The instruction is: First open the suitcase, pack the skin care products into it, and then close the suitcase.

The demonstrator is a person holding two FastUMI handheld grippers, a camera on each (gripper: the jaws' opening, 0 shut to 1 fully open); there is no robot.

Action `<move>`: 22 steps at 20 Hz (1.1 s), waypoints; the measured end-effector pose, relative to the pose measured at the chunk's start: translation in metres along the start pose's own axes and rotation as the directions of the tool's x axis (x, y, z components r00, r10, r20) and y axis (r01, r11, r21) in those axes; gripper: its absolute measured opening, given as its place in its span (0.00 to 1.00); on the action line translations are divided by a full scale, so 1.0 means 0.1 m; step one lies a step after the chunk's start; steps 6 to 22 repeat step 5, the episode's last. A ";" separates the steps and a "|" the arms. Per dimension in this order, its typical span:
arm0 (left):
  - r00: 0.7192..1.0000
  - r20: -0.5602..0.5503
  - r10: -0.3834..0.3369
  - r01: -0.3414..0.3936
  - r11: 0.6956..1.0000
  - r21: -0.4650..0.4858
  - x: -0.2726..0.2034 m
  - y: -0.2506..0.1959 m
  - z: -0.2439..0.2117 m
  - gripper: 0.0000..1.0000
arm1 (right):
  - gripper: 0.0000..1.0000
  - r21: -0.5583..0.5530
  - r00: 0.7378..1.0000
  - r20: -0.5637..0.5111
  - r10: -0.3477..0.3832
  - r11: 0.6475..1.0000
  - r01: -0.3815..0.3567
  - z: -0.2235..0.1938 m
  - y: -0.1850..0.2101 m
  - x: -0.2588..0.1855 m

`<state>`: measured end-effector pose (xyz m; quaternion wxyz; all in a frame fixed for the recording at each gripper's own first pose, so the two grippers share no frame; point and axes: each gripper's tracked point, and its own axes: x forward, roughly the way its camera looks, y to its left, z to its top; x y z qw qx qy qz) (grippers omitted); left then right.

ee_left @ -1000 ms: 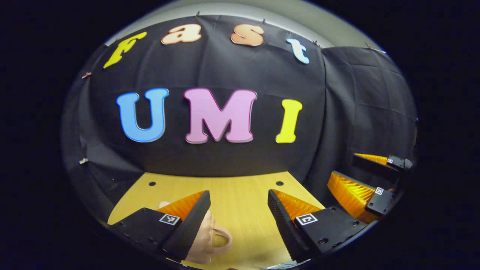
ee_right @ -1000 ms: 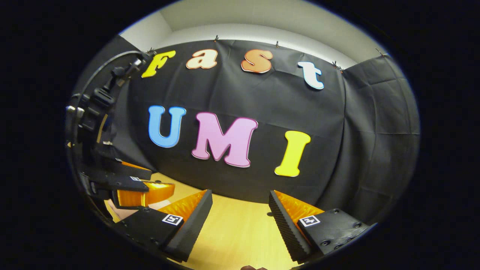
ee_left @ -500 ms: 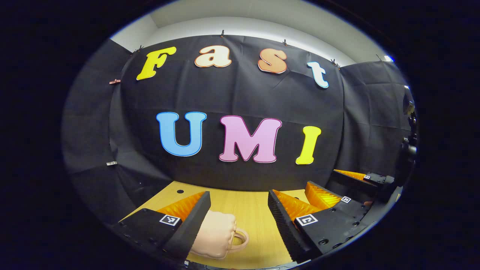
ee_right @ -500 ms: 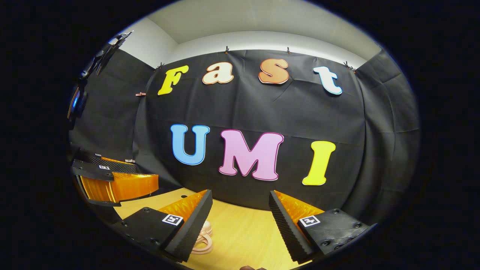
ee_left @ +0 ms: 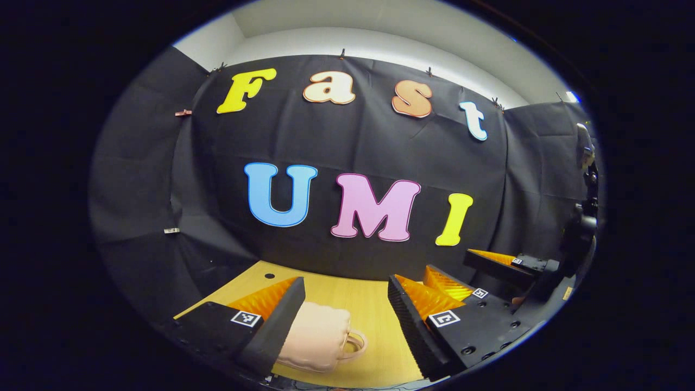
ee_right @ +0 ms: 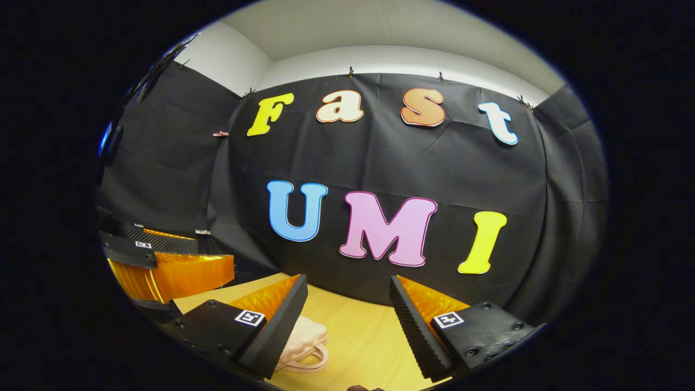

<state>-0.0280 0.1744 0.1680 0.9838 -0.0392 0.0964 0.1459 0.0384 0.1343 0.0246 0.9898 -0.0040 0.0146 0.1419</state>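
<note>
the pink suitcase [ee_left: 317,336] lies on the wooden table [ee_left: 358,298], handle pointing right; no readable label. left gripper [ee_left: 346,312] and right gripper [ee_right: 347,315] gape wide, holding nothing.

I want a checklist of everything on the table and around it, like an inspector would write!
Surface: pale wooden tabletop with a small dark hole near its far edge.
Job's things: small pink soft suitcase with loop handles, lying closed on the table; also seen in the right gripper view. Skin care products: nothing seen.
Clutter: nothing seen.
Grippers: left gripper open, fingers spread, held above the table, touching nothing. Right gripper open, also free; it shows farther off in the left gripper view.
Cables: nothing clearly seen.
Surroundings: black cloth wall clipped up behind the table, white wall above it.
</note>
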 end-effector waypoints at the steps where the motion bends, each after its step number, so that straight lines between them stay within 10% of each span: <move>1: 1.000 -0.005 -0.002 0.002 1.000 -0.006 -0.01 0.01 -0.03 0.96 | 0.96 0.001 1.000 0.001 -0.002 1.000 0.002 0.01 0.00 -0.02; 22: 1.000 -0.017 -0.011 0.011 1.000 -0.026 0.01 0.02 -0.05 0.96 | 0.96 -0.002 1.000 0.001 -0.023 1.000 0.023 0.00 -0.08 -0.04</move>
